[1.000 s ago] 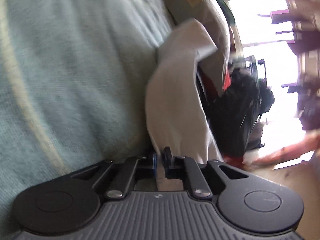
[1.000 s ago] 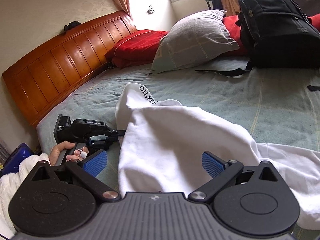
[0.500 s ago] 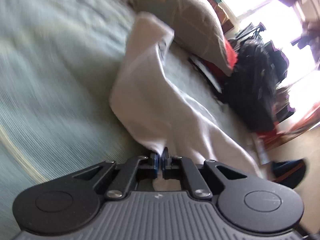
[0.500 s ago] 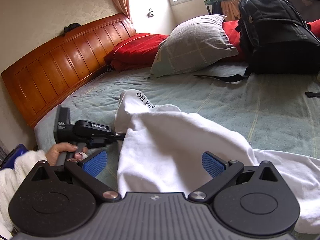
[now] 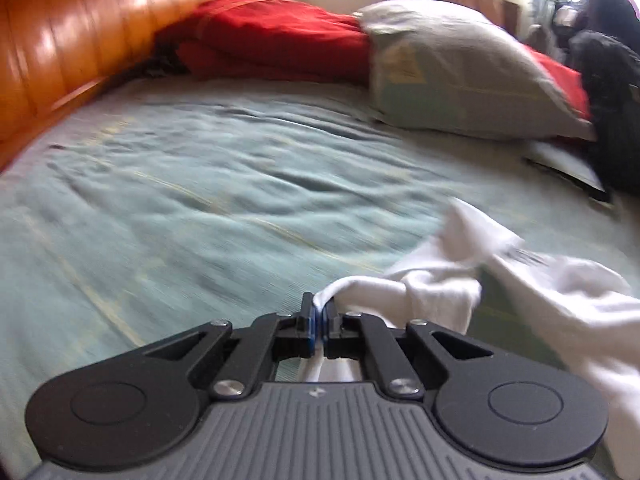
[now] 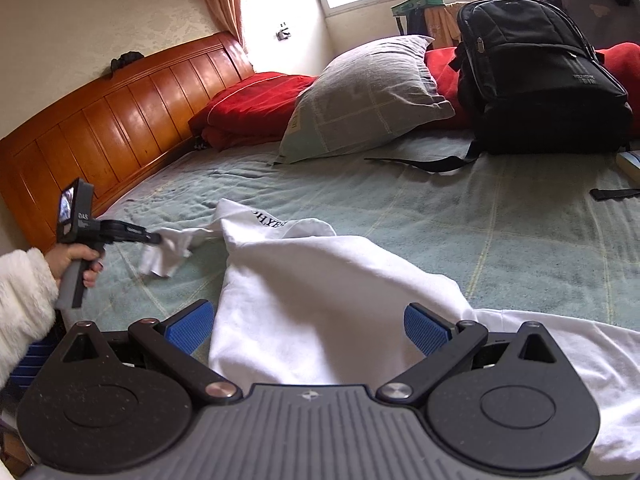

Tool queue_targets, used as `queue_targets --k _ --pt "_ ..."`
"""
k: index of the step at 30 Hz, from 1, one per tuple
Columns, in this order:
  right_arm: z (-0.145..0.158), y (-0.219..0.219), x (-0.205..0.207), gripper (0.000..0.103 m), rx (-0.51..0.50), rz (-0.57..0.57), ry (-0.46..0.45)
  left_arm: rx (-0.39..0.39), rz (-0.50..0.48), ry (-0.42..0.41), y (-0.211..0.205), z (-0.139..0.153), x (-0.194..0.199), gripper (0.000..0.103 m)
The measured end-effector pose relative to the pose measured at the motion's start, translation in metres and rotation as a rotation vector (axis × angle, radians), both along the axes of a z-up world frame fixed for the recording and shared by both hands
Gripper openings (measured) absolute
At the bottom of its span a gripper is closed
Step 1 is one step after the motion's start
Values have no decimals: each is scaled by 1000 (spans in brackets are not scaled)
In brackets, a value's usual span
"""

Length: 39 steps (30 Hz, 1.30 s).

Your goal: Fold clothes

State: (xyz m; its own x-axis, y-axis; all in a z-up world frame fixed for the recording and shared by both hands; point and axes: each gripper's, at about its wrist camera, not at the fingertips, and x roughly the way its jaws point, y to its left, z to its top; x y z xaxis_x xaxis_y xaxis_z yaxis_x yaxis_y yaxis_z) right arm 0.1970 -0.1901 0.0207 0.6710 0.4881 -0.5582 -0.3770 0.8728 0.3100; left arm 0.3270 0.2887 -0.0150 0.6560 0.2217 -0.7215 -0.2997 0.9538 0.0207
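Observation:
A white T-shirt (image 6: 320, 288) with black lettering lies crumpled on the green bedspread (image 6: 500, 220). My left gripper (image 5: 319, 322) is shut on one sleeve of it (image 5: 404, 292) and holds the sleeve pulled out to the left, a little above the bed. In the right wrist view the same left gripper (image 6: 154, 237) shows at far left in a person's hand, with the sleeve (image 6: 172, 248) stretched from it. My right gripper (image 6: 308, 322) stands open, its blue pads (image 6: 192, 320) either side of the shirt's body, over the cloth without closing on it.
A wooden headboard (image 6: 120, 120) runs along the left. A red blanket (image 6: 256, 108), a grey pillow (image 6: 368, 96) and a black backpack (image 6: 536, 80) with loose straps sit at the back of the bed. A white fleece sleeve (image 6: 20, 304) is at the left edge.
My left gripper has swung round and drawn the sleeve out to the left, away from the shirt's body. The right gripper has stayed open and nearly still.

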Motion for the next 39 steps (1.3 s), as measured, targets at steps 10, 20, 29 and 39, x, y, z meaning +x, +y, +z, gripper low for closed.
queue_targets --k 10,20,29,39 --pt "-4 3 11 103 -24 -29 15 128 134 -44 51 21 23 4" --pt "-10 5 23 103 -33 -39 36 177 164 -105 70 60 9 4" --pt "-10 5 20 103 -33 -46 33 200 220 1 83 49 36 14" --pt "-10 4 17 103 -34 -58 33 233 266 -25 84 46 33 50"
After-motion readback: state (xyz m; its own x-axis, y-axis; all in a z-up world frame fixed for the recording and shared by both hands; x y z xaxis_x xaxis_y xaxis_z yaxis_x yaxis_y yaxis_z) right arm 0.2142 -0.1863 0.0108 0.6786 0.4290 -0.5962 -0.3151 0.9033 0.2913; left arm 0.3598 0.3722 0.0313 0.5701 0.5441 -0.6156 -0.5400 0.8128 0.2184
